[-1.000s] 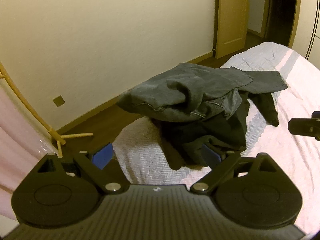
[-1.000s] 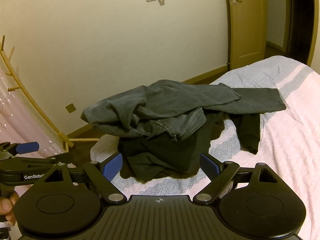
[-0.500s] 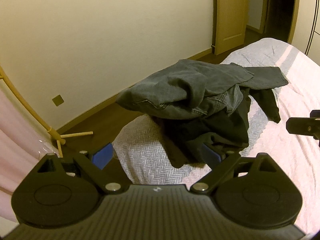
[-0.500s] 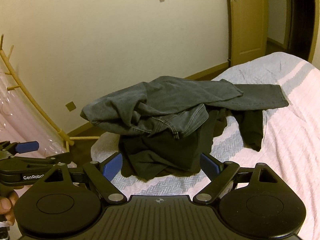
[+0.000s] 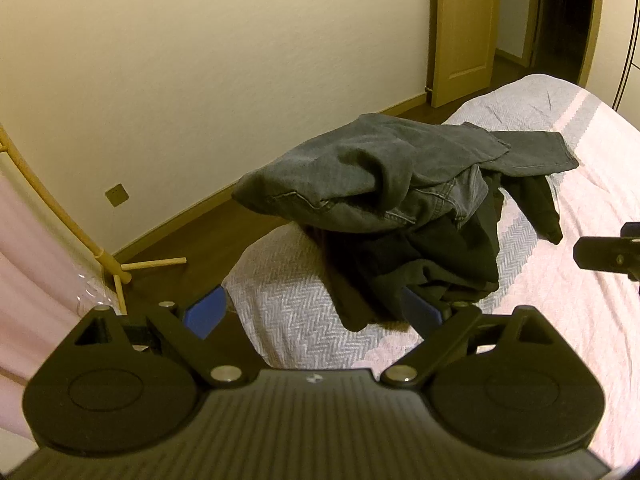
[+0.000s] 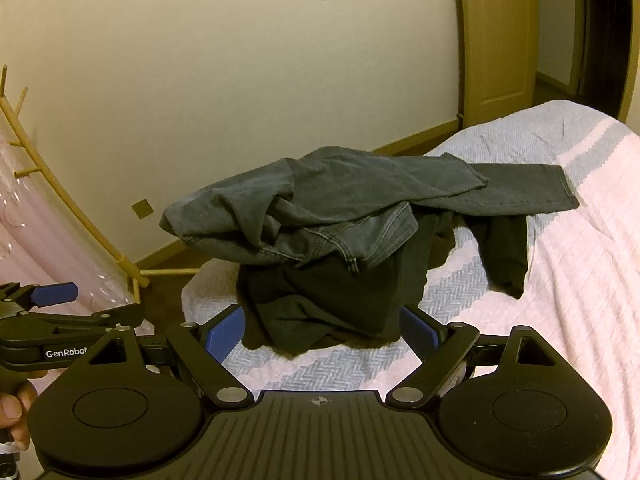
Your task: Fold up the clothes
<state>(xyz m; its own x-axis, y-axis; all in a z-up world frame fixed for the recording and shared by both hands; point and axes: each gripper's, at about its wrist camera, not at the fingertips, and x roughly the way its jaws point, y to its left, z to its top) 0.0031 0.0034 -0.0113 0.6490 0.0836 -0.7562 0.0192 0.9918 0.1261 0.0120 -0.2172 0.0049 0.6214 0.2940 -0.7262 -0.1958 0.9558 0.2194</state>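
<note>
We are at the approach: grey jeans (image 6: pixel 320 216) lie heaped on a black garment (image 6: pixel 332 304) at the bed (image 6: pixel 580 280) corner. Our left gripper (image 5: pixel 314 314) and right gripper (image 6: pixel 322 330) hover wide and empty; next we must pinch the jeans' waistband.

Grey jeans (image 6: pixel 352 208) are being shown heaped over a black garment (image 6: pixel 340 300) beyond the wide-spread right gripper (image 6: pixel 322 330).

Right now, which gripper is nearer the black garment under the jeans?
Left, narrowly. The left gripper has one blue pad against the black garment's near hem. The right gripper hovers open just short of it. Grey jeans lie on top.
</note>
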